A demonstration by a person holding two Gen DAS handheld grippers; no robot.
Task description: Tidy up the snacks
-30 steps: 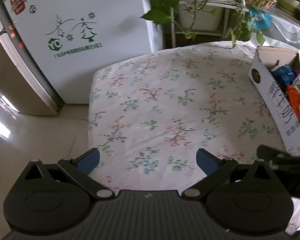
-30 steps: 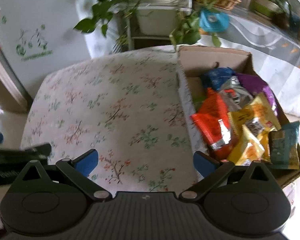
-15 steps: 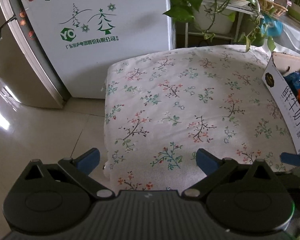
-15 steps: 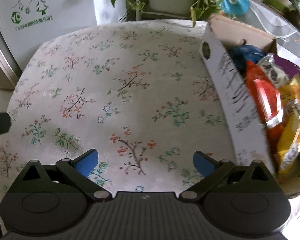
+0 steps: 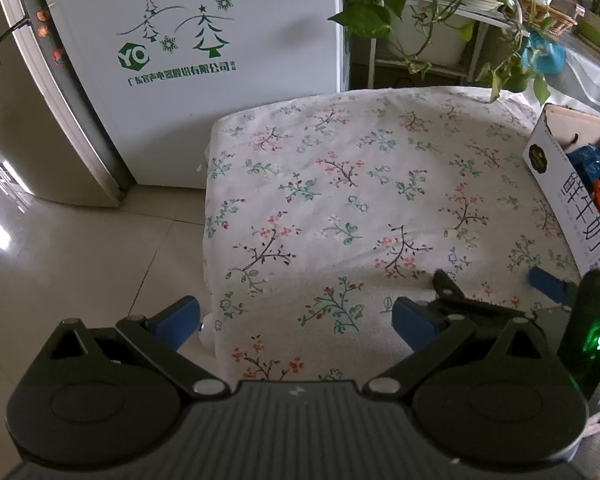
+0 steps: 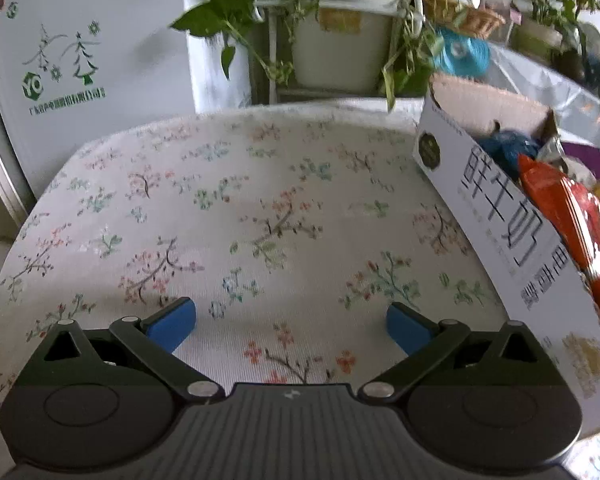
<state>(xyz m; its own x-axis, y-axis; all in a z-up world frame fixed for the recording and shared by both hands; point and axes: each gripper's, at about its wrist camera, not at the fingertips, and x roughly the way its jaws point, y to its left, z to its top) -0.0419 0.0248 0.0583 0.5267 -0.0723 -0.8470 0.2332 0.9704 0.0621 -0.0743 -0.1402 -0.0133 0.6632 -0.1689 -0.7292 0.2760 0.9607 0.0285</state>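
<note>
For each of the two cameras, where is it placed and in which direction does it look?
Left wrist: sits on the left gripper, looking forward and down over the table's left edge, the floor and the fridge; its open blue fingers and part of the right gripper show.
Right wrist: sits on the right gripper, looking across the tablecloth at the snack box on the right; its open fingers show.
Shared: the tablecloth, box, fridge and plants.

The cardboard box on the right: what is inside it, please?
The cardboard box holds snack packets: blue, orange-red, and a bit of purple and yellow behind. Its near wall hides whatever lies lower.
</note>
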